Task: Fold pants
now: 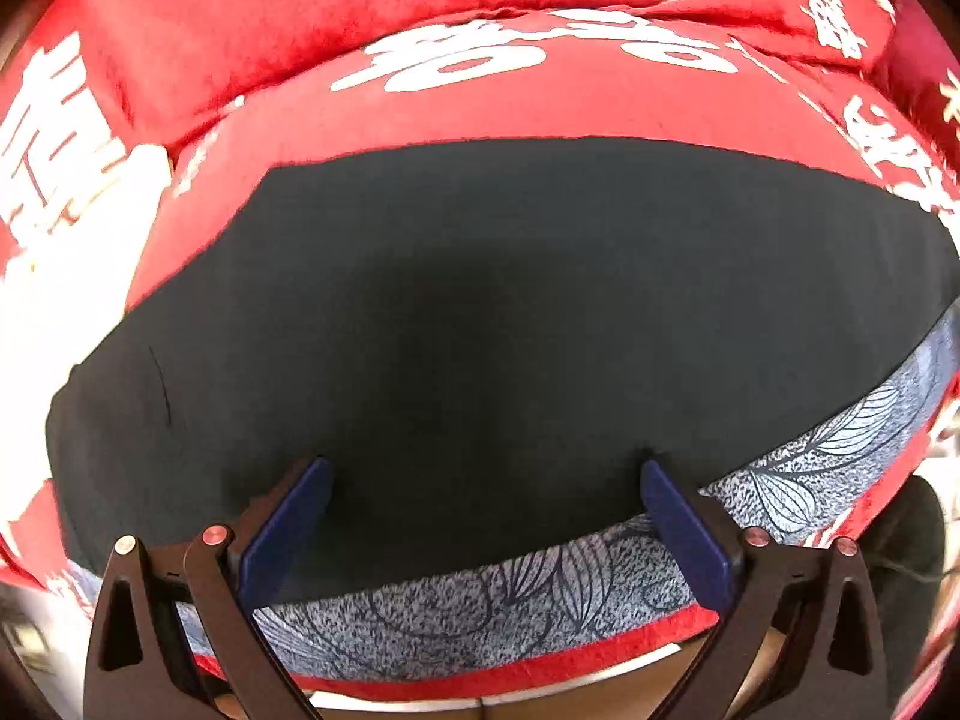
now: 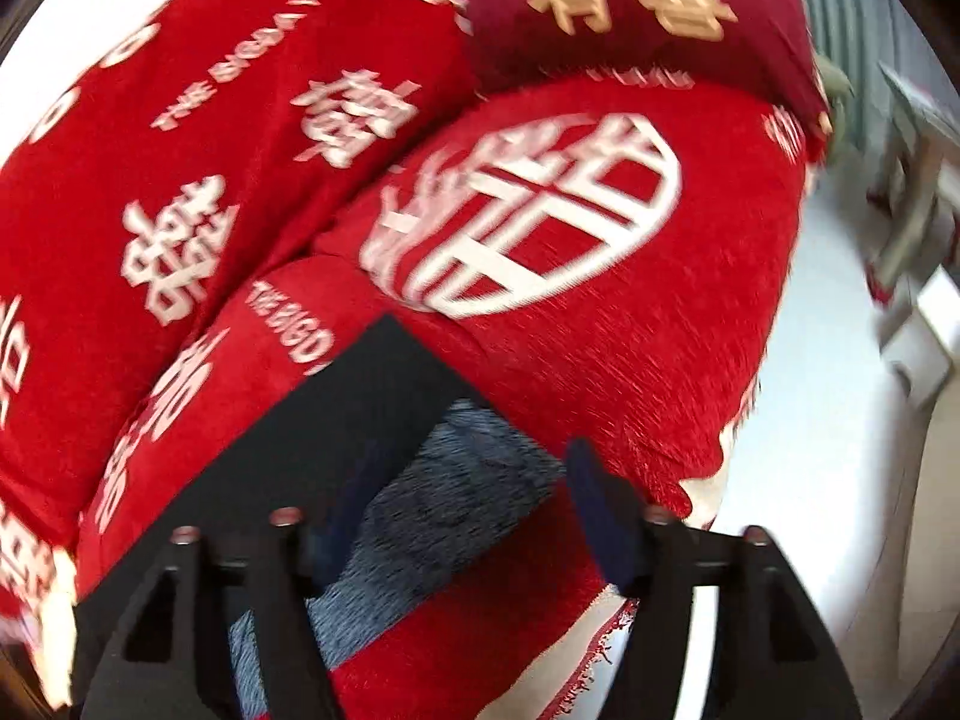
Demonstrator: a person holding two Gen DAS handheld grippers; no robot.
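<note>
The dark pants [image 1: 480,312] are spread flat on the red sofa cover [image 1: 420,114], directly beneath both grippers. The left gripper [image 1: 486,474] is held wide open above them, empty; the right gripper [image 2: 474,462] is likewise spread, nothing gripped

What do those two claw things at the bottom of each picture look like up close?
The left gripper has two flat dark blue fingers on black angular linkage arms with triangular cut-outs and round copper-coloured pivot pins. The right gripper looks the same, though blurred. No cables, markings or sleeves show.
</note>
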